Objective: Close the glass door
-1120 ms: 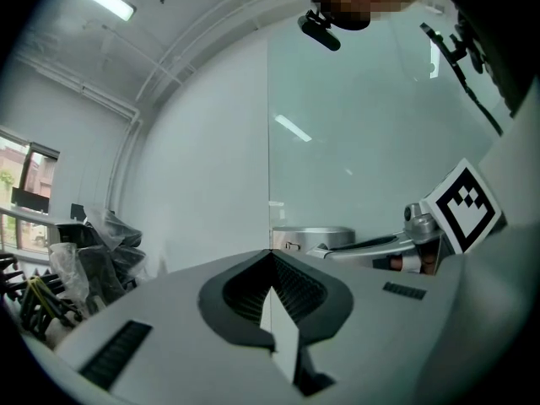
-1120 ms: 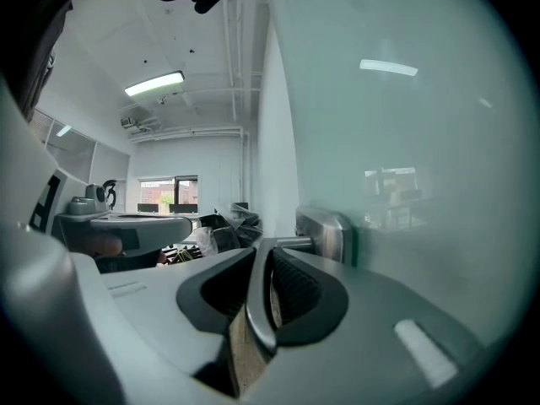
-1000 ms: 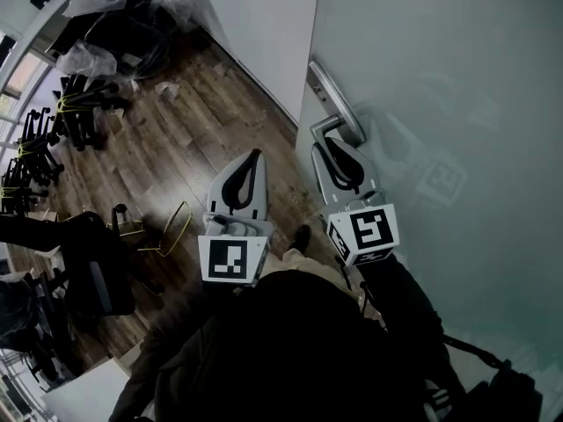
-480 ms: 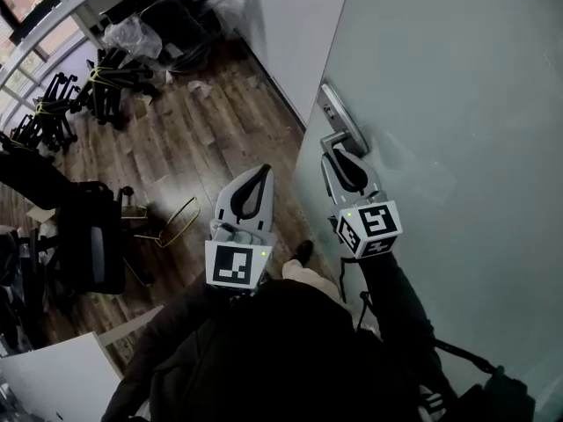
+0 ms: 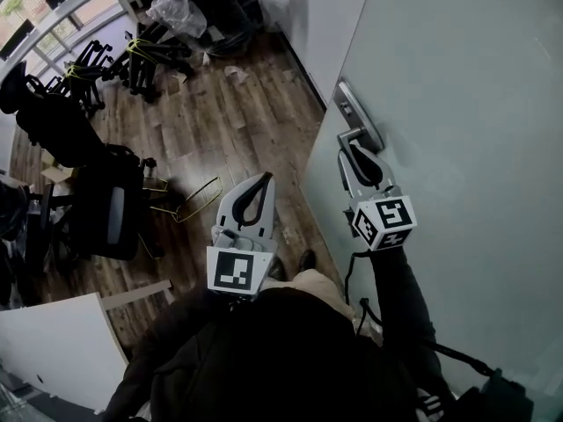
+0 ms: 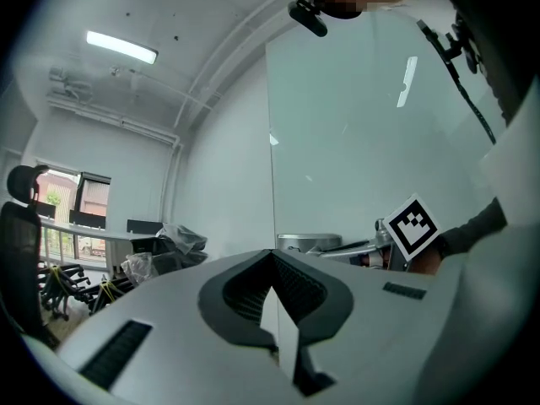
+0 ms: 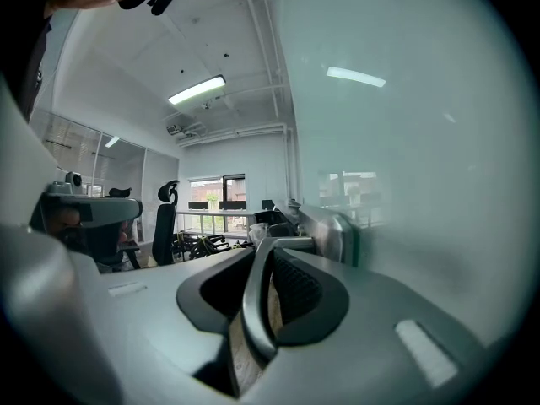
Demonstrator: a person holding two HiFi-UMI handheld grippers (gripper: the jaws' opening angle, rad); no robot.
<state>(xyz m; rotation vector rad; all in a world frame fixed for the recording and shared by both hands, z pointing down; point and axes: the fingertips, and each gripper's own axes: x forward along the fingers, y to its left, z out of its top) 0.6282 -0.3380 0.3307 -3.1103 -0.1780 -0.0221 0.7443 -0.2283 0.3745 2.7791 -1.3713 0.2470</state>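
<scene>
The frosted glass door (image 5: pixel 466 95) fills the right of the head view, its metal lever handle (image 5: pixel 350 136) near its left edge. My right gripper (image 5: pixel 349 151) is shut on that handle; in the right gripper view the lever (image 7: pixel 256 302) runs between the jaws in front of the handle plate (image 7: pixel 336 233). My left gripper (image 5: pixel 260 181) hangs free over the wooden floor, to the left of the door, with its jaws shut and nothing in them. The left gripper view shows its joined tips (image 6: pixel 272 254), the door's edge (image 6: pixel 271 150) and the right gripper's marker cube (image 6: pixel 413 224).
A black office chair (image 5: pixel 104 209) stands on the floor at the left, with a yellow wire frame (image 5: pixel 195 199) beside it. Several chair bases and bagged things (image 5: pixel 132 55) pile up by the windows. A white wall (image 5: pixel 330 11) meets the door's far edge; a white panel (image 5: pixel 62 350) lies at lower left.
Both grippers and the door have travelled across the floor, and the room has swung in view. The right gripper has kept its hold on the handle; the left has stayed shut.
</scene>
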